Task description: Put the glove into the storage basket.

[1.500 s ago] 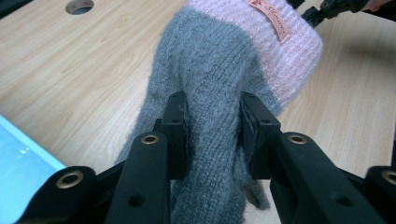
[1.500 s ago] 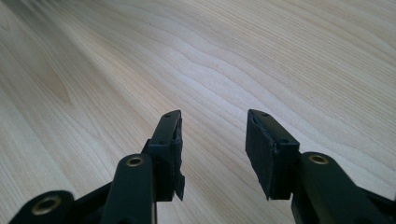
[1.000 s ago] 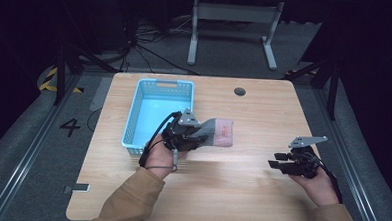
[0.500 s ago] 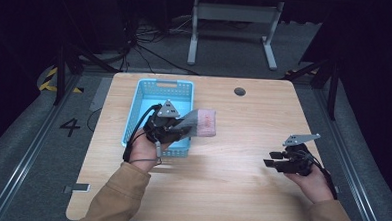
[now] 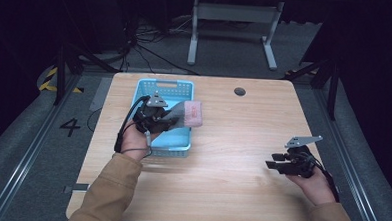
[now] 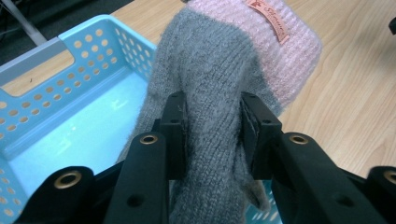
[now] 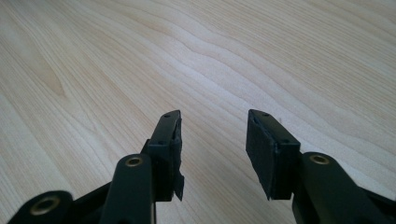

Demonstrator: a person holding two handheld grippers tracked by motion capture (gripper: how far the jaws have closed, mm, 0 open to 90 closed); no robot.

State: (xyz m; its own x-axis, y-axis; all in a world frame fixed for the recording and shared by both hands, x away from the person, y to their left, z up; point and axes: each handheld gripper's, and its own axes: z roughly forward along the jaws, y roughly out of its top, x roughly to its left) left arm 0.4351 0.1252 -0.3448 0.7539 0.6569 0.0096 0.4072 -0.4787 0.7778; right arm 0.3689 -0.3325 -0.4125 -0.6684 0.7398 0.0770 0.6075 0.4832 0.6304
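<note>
Dark flooring and cables surround a pale wooden tabletop (image 5: 220,186) in the high view. At the centre-left of that frame a knitted glove (image 5: 185,115), grey with a pink cuff, hangs clamped in the left hand-held gripper (image 5: 169,120); its pink end juts to the right, over the right rim of a light blue perforated basket (image 5: 161,91) and the wood beside it. In the left gripper view the two black jaws press on the grey knit of the glove (image 6: 210,93) from either side, the pink cuff (with a small orange label sewn on) reaching toward the top of the frame, and the blue basket (image 6: 70,121) lies below and to the left of it. The left hand (image 5: 135,140) and its tan sleeve come up from the bottom edge. Well apart, at the lower right of the high view, the right hand-held gripper (image 5: 277,161) sits low over bare wood, jaws parted with nothing between them, as the right gripper view (image 7: 212,140) confirms.
</note>
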